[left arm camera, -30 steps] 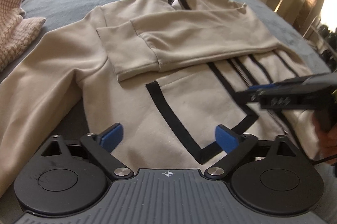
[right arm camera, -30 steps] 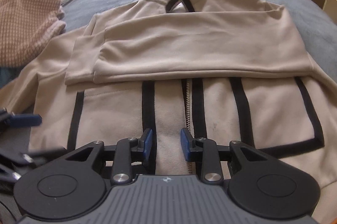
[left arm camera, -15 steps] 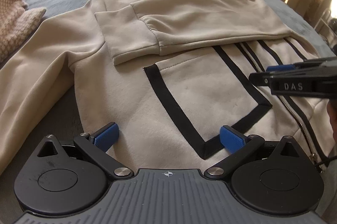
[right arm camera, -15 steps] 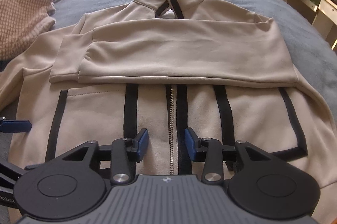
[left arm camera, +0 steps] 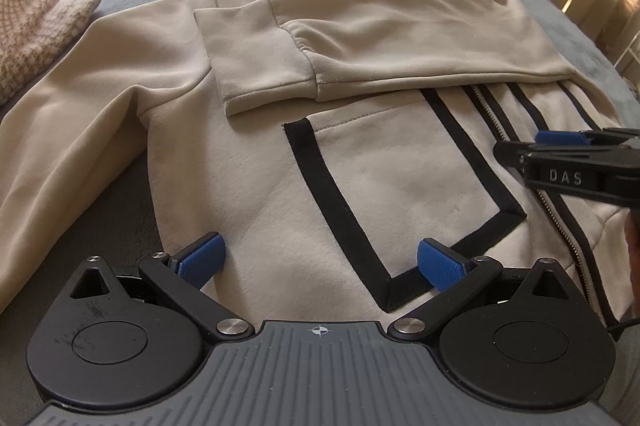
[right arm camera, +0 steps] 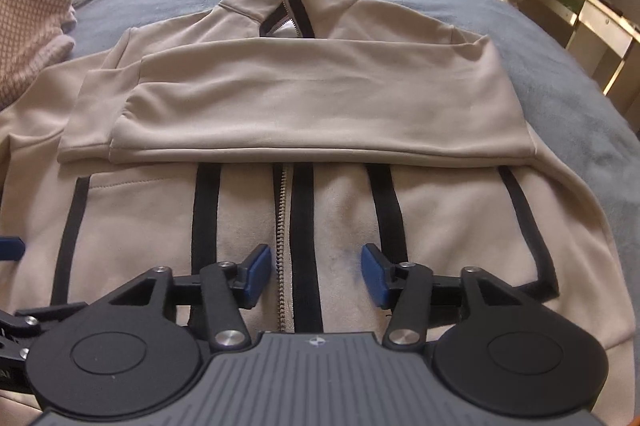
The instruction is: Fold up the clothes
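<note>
The beige zip-up sweatshirt with black stripes [right arm camera: 320,114] is lying on the grey bed [right arm camera: 580,98], hem directly beneath both, left hand-held gripper [left arm camera: 320,260] spreading wide, right hand-held gripper [right arm camera: 316,266] opening astride the zipper, pinching nothing.

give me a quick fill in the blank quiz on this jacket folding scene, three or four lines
1. The beige jacket lies on a ____ blanket.
2. One sleeve is folded across the jacket's ____.
3. The zipper runs between the pads of the ____ claw.
4. The left claw hovers over the black-trimmed ____.

Missing words: grey; chest; right; pocket
</note>
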The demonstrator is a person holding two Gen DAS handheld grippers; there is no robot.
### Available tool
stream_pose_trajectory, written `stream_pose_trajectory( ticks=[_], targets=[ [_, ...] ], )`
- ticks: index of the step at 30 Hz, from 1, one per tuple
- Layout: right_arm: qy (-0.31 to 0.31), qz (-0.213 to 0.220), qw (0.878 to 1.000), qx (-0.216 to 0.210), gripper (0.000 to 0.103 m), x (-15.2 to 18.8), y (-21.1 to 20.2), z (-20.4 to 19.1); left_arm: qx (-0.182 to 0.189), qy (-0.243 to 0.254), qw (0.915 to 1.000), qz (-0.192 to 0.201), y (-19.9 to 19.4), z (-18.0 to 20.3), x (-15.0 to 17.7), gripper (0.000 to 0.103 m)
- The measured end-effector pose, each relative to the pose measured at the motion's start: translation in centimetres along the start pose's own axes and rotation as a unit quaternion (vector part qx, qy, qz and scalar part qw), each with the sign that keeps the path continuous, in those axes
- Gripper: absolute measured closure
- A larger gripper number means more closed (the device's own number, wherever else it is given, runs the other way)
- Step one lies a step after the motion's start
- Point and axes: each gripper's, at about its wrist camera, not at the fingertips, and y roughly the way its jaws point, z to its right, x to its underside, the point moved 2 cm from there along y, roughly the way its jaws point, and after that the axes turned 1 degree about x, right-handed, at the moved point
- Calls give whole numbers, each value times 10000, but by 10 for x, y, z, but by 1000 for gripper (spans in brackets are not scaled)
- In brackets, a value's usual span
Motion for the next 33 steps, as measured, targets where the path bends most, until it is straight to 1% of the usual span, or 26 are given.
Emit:
stream_pose_trajectory(
  ticks=[2,9,14,17,19,21,22,23,24,27,33],
  targets=[
    [-50,-24,10000,47,42,0,1,-1,1,-59,10000,-25,0,-1,-1,0],
    [15,-122,9999,21,36,-3,4,1,-45,-95,9999,-78,1,0,-2,0],
    [98,-194,9997,-64,31,-4,6,2,-50,-122,9998,-117,2,-1,-2,0],
    [119,-260,9995,-157,26,-5,8,3,13,-237,9996,-135,2,-4,-4,0],
    [147,-292,9992,-211,16,-5,8,2,35,-291,9995,-147,2,-5,-5,0],
    [163,-322,9990,-252,12,-5,9,2,42,-313,9994,-156,2,-6,-5,0],
    [167,-346,9991,-164,4,-5,10,2,41,-311,9994,-157,2,-6,-5,0],
    [171,-372,9991,-66,0,-4,11,2,40,-310,9994,-158,2,-6,-5,0],
    [215,-437,9988,1,0,-4,12,4,38,-306,9994,-158,2,-5,-5,0],
    [297,-465,9984,-100,0,-3,14,9,32,-291,9994,-157,3,-6,-6,0],
    [299,-488,9983,-92,0,-4,14,9,30,-336,9993,-166,3,-6,-6,0]
  ],
)
